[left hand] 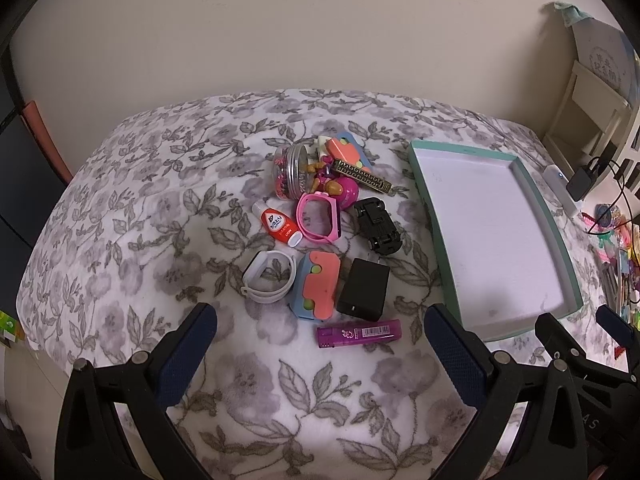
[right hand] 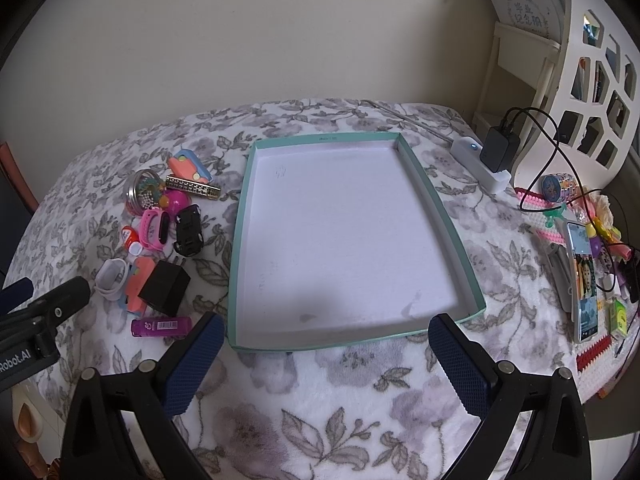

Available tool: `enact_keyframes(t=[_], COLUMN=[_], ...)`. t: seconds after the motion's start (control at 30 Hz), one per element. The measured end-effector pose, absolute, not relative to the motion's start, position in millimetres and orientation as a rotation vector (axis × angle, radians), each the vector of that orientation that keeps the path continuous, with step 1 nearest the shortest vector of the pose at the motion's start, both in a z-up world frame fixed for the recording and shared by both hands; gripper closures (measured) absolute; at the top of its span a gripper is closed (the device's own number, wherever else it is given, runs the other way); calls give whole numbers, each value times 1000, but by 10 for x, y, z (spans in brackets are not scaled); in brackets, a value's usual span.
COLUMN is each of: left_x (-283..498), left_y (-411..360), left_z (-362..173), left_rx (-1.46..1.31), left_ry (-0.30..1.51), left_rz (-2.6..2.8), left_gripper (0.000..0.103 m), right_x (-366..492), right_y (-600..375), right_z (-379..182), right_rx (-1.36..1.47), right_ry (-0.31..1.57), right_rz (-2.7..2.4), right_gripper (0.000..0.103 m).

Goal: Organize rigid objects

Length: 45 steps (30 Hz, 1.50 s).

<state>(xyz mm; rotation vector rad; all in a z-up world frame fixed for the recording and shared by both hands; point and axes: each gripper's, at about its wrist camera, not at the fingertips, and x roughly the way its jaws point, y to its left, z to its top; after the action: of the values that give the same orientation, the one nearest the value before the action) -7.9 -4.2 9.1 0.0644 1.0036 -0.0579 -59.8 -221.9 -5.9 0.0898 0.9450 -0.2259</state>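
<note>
Beyond the wide-open, empty left hand-held gripper (left hand: 320, 354) lies the purple lighter (left hand: 358, 333).

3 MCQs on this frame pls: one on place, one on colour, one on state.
1. Where does the pile of small objects lie relative to the tray?
A. inside it
B. to its left, on the blanket
C. to its right

2. What colour is the lighter nearest the left hand-held gripper?
A. purple
B. green
C. white

3. What state is the right hand-held gripper in?
A. shut on the black toy car
B. shut on nothing
C. open, holding nothing

Key: 1 B, the pile sits on the floral blanket left of the tray's rim; 2 A, its body is purple with a barcode label; 3 C, its blue pads stand wide apart with only blanket and tray between.
</note>
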Motion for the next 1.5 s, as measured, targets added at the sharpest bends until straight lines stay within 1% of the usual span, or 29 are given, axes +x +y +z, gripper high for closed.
enact_keyframes(t=[0.17,0.4,0.6,0.8,0.93,1.07,1.33,1.5], left_x=[16,397,738,920,995,975,916,936], left_y=[-52,75,282,473,593,801,1075,1040], left_z=[133,382,297,-77,-321,-526,-803,-930], left_rx=[48,-30,-64,-71,-67,-124,-198,-203], left_ry=[1035,1052,1113,1199,1241,1284,1324,1335], left_rz=[-68,-41,71,204,209,240,310,279], left_gripper=[0,0,0,0,0,0,0,0], right_x=[-555,-247,77,404,543,576,606,609], right_y=[-2217,-2099,-1945,-1793,-1699,-1571,-1269,-1123], right_z=[49,420,464,188,-30,-236,-594,-670], right_rx=[111,98,127,168,134,119,79,58], right_ry=[948,904,933,1019,1077,1114,1189,1208], right_rz=[-199,-168,-121,-110,-106,-76,-22,18], right_gripper=[0,0,0,0,0,0,0,0])
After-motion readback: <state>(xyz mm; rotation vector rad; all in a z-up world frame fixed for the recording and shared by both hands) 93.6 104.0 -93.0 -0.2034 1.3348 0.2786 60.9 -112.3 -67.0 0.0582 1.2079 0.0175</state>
